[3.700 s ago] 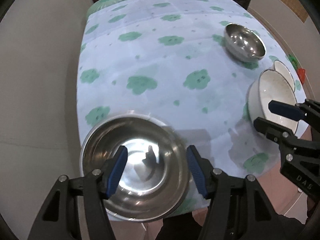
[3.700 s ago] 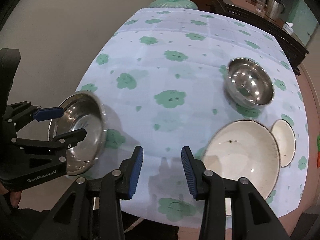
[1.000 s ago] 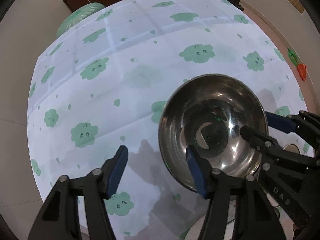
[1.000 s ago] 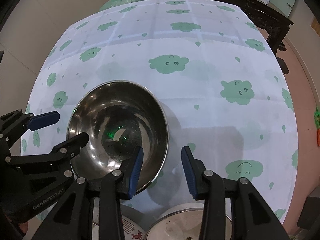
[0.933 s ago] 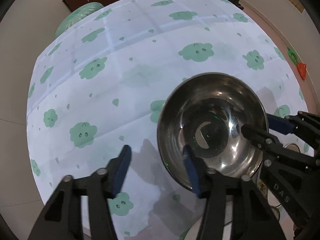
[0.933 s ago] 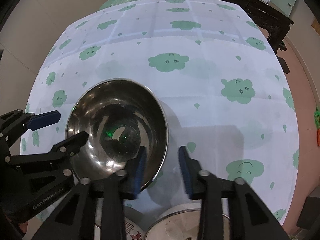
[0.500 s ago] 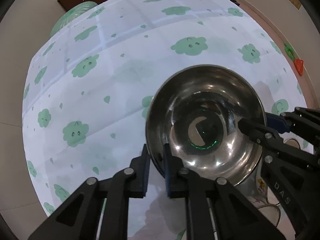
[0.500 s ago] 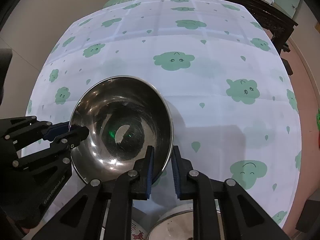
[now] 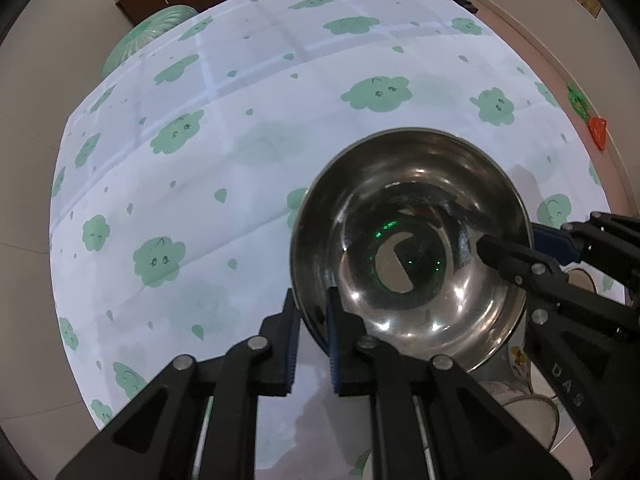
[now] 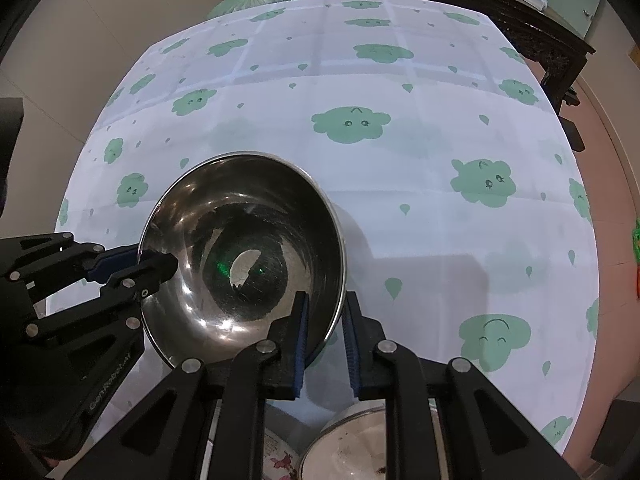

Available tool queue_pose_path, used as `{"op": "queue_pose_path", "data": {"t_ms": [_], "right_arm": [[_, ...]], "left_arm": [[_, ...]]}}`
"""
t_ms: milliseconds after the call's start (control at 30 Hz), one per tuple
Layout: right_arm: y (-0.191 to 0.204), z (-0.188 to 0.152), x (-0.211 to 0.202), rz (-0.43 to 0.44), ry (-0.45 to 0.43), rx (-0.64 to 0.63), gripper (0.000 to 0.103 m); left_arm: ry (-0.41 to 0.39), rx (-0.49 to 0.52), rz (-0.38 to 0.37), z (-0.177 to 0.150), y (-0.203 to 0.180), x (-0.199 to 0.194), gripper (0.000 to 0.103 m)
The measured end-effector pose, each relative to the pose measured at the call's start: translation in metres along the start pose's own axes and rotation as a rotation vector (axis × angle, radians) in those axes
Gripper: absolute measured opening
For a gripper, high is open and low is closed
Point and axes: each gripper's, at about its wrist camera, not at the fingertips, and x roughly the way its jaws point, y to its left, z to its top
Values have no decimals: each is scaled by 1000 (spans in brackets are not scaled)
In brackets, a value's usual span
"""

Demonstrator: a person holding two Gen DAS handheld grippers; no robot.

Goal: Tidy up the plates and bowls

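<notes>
One steel bowl (image 9: 412, 248), mouth tilted upward, is gripped at opposite rims by the closed left tool (image 9: 310, 336) and right tool (image 10: 324, 336) above the cloud-patterned surface (image 10: 420, 152).

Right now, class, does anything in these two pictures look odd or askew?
Yes: the steel bowl sits tilted, not flat, over the tablecloth. The left gripper and right gripper each pinch its rim from opposite sides.
</notes>
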Motion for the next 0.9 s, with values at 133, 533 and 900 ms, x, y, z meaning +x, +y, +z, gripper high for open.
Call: {"op": "queue_pose_path", "data": {"t_ms": [133,533,900], "right_arm": [[3,-1,-9,3,-8,-1,18],[13,-6,-37,1,-38,-9,18],[22,-16,-61,-1,-58,-1,19]], "left_arm": [[-4,-2,-3,-1,3,-4,10],[-30,3,-6,-12,6,-28,10],[-54,21,-15,-25,8,-50,10]]}}
